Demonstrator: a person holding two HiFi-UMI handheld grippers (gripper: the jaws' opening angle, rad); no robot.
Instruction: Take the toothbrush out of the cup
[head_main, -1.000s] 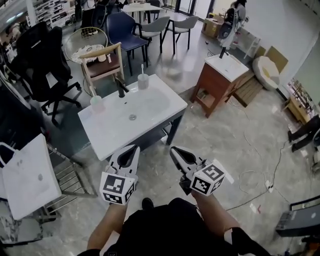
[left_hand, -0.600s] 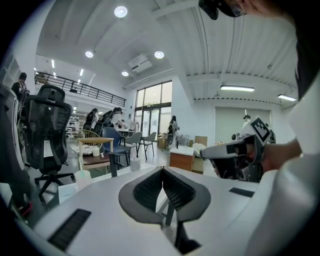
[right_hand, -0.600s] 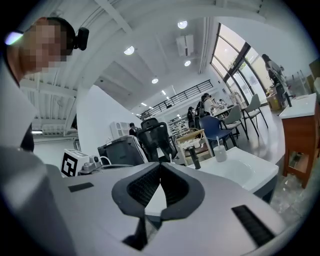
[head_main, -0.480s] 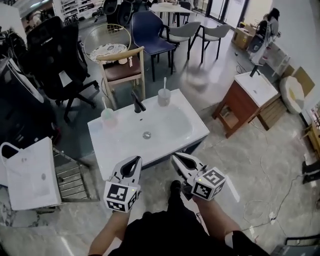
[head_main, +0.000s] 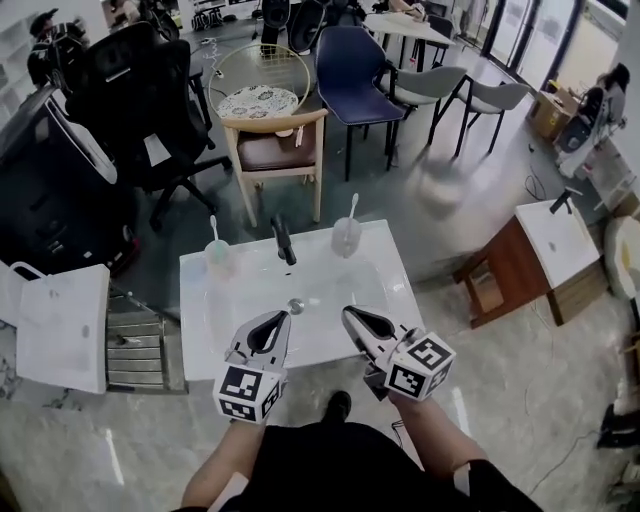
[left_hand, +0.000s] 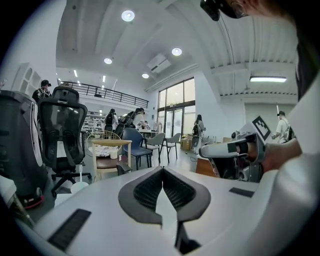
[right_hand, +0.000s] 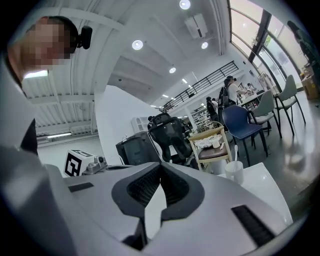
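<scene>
A white sink top stands in front of me with a black faucet at its back. Right of the faucet is a clear cup holding a white toothbrush. Left of the faucet a second cup also holds a toothbrush. My left gripper and right gripper hover side by side over the sink's near edge, both shut and empty. The right gripper view shows the right cup ahead to the right of the shut gripper. The left gripper has the left cup ahead to its left.
A wooden chair stands just behind the sink, with a black office chair and a blue chair further back. A white bag and a wire rack are at the left. A wooden cabinet with a basin is at the right.
The sink has come closer and turned square to me. Both grippers, still shut, have moved from short of the sink's front edge to over it.
</scene>
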